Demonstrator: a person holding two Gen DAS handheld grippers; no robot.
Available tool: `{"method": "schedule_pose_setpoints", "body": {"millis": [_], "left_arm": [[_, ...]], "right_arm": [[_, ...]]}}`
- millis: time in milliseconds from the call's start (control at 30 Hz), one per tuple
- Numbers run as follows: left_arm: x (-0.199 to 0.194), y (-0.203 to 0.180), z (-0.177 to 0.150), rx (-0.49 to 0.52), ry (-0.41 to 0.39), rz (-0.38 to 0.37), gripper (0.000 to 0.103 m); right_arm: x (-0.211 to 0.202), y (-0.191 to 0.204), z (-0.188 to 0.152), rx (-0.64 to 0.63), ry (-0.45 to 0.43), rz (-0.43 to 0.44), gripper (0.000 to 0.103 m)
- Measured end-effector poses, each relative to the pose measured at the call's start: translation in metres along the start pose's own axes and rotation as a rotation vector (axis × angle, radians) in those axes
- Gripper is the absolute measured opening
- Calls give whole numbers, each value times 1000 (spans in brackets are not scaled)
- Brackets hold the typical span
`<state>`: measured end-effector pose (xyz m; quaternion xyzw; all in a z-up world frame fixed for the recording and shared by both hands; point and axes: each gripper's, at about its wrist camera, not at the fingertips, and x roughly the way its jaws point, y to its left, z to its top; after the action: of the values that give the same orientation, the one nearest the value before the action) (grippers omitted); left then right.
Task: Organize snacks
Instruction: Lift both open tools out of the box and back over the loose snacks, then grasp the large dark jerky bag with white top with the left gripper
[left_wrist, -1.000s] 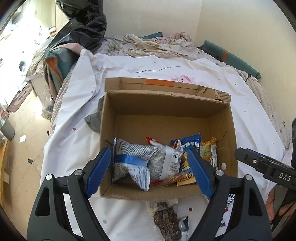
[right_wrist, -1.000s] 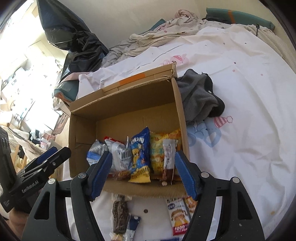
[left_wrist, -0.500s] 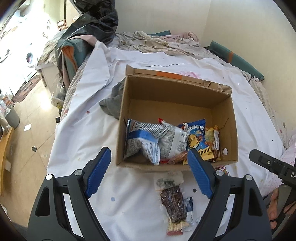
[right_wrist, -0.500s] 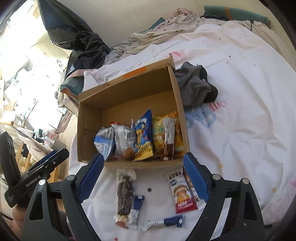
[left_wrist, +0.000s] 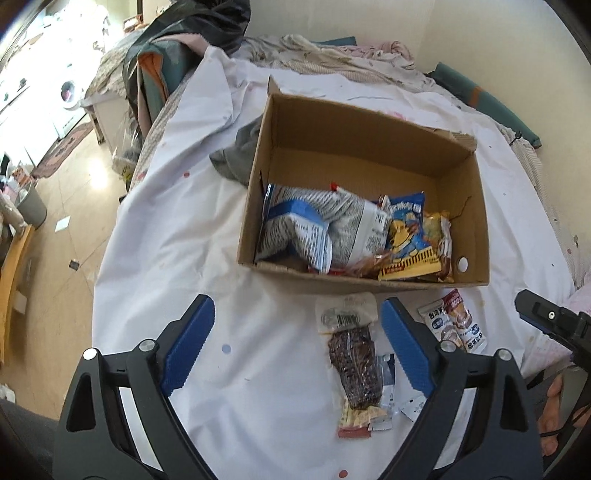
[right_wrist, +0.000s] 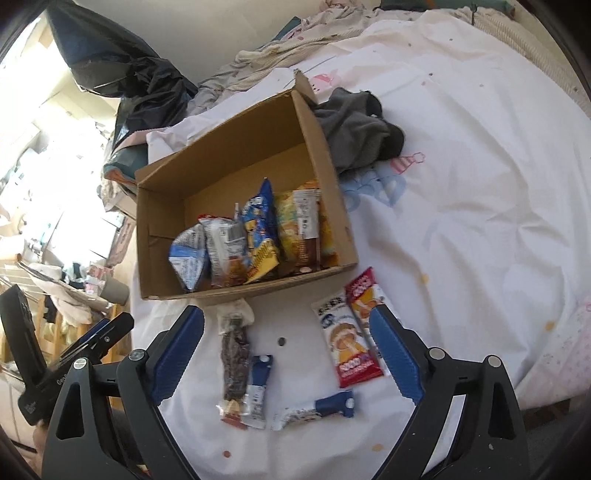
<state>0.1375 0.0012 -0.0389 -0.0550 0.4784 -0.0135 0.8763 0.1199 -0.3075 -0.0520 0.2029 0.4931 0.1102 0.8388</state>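
Where crinkly foil packets (right_wrist: 255, 236) crowd, a boxy corrugated carton (right_wrist: 332, 192).

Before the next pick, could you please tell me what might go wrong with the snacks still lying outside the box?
1. The long dark snack packet and the small blue-and-white sachet lie touching, so open jaws may take both.
2. The two red-and-white packets overlap, with the same danger.
3. The brown cardboard box is crowded along its near wall; a dropped packet may land on top.
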Motion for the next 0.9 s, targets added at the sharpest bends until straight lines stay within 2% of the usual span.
{"method": "schedule_pose_setpoints", "body": {"millis": [133,233,400,533,733,900], "left_arm": [[8,7,-4,-58,36,-6,90],[14,16,-4,-114,43,7,90],[33,29,-9,-203,116,22,89],[52,18,-18,-184,177,16,89],[89,-16,-30,-150,292,-43,89],[116,-45,-36,-148,337,-62,89]], "right_arm": [[0,-9,-2,10,9,-26,93],[1,-22,-1,67,17,-48,93],[15,-44,3,213,64,15,93],[24,-51,4,268,96,30,93],[28,-57,3,296,113,33,93],[28,-60,2,307,118,31,93]]}}
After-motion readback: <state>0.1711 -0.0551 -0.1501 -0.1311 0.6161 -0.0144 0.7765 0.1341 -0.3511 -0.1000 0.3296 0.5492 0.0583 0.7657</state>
